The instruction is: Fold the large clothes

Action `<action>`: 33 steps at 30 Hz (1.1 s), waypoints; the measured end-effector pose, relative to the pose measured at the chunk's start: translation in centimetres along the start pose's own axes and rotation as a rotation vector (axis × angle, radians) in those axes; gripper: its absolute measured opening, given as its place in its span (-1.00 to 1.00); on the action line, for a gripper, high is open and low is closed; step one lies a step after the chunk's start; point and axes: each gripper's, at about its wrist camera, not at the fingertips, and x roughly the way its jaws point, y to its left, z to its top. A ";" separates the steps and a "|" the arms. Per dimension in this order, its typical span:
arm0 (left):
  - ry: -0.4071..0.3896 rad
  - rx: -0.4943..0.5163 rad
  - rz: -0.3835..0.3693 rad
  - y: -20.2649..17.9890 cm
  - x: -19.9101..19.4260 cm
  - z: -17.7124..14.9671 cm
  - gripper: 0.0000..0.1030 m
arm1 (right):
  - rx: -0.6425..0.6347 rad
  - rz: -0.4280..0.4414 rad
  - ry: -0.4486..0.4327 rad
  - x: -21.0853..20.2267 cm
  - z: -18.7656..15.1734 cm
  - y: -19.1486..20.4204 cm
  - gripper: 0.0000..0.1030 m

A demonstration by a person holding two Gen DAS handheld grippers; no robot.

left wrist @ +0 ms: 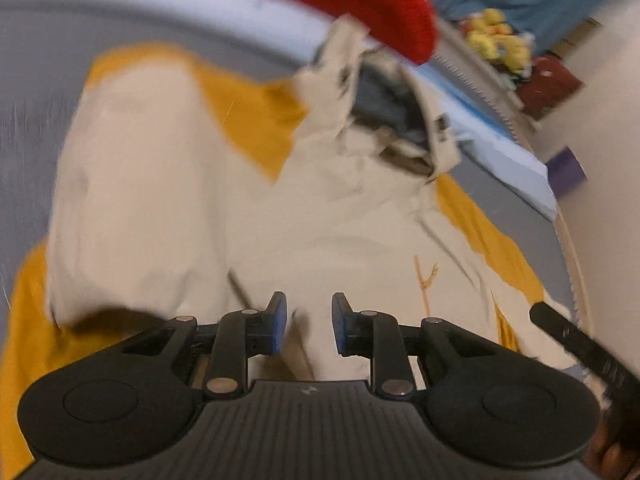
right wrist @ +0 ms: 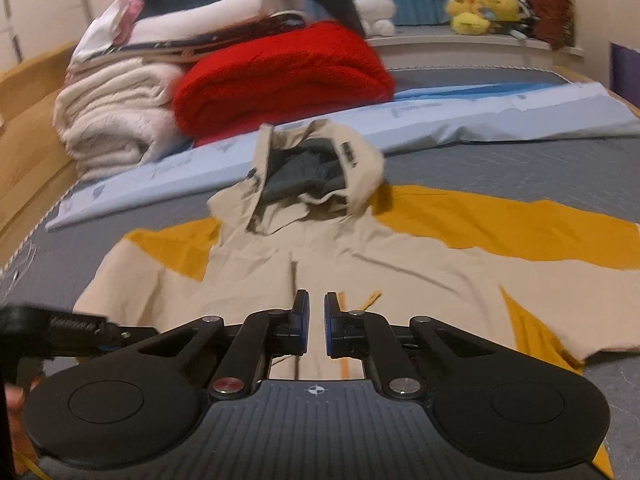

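A large beige and mustard-yellow hooded jacket (right wrist: 360,264) lies spread front-up on the grey bed, its hood (right wrist: 320,168) standing open at the far end with a dark grey lining. In the left wrist view the jacket (left wrist: 340,220) fills the frame, blurred. My left gripper (left wrist: 310,304) hovers over the jacket's chest, open, with nothing between its blue pads. My right gripper (right wrist: 317,300) is over the zip line near the hem, its jaws only a narrow gap apart, with no cloth pinched. Part of each gripper shows at the edge of the other's view.
A folded red blanket (right wrist: 280,72) and a pile of cream bedding (right wrist: 108,120) lie behind the hood. A light blue sheet (right wrist: 440,120) runs across the grey mattress (right wrist: 520,168). Yellow plush toys (right wrist: 476,8) sit on a far ledge. A wooden bed side (right wrist: 24,140) is at the left.
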 end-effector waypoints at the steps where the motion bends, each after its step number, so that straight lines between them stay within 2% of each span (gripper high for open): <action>1: 0.031 -0.024 0.003 0.5 0.7 0.2 -0.51 | -0.021 0.006 0.004 0.2 -0.1 0.4 -0.83; 3: 0.070 -0.055 0.008 1.2 2.0 0.0 -0.51 | -0.067 0.016 0.012 0.5 -0.2 1.3 -0.83; 5: 0.099 -0.075 0.011 1.6 2.9 0.0 -0.51 | -0.115 0.033 0.025 0.8 -0.3 2.1 -0.68; 9: 0.102 -0.075 0.019 1.7 3.5 0.4 -0.53 | -0.198 0.067 0.046 1.4 -0.9 3.7 -0.51; 10: 0.090 -0.067 0.024 1.6 3.5 0.6 -0.73 | -0.220 0.077 0.052 1.5 -1.0 4.1 -0.49; 12: 0.049 -0.011 0.021 0.9 3.0 1.2 -0.95 | -0.276 0.096 0.065 1.7 -1.4 4.9 -0.43; 14: -0.004 0.042 -0.026 -0.1 2.0 1.3 -1.00 | -0.349 0.110 0.084 2.0 -2.0 5.9 -0.18; 17: -0.066 0.100 -0.135 -1.2 -0.3 1.7 -1.00 | -0.462 0.129 0.127 2.5 -3.1 7.2 -0.01; 23: -0.110 0.188 -0.304 -3.2 -1.9 1.6 -1.00 | -0.634 0.066 0.144 3.2 -5.0 9.3 0.06; 28: -0.112 0.226 -0.384 -4.6 -1.6 0.9 -1.00 | -0.721 -0.008 0.115 3.5 -5.7 10.2 0.06; 31: -0.110 0.241 -0.414 -5.2 -1.7 0.7 -1.00 | -0.712 -0.015 0.100 3.6 -5.6 10.3 0.02; 33: -0.108 0.235 -0.419 -5.2 -1.6 0.8 -1.00 | -0.692 -0.014 0.087 3.6 -5.4 10.2 -0.20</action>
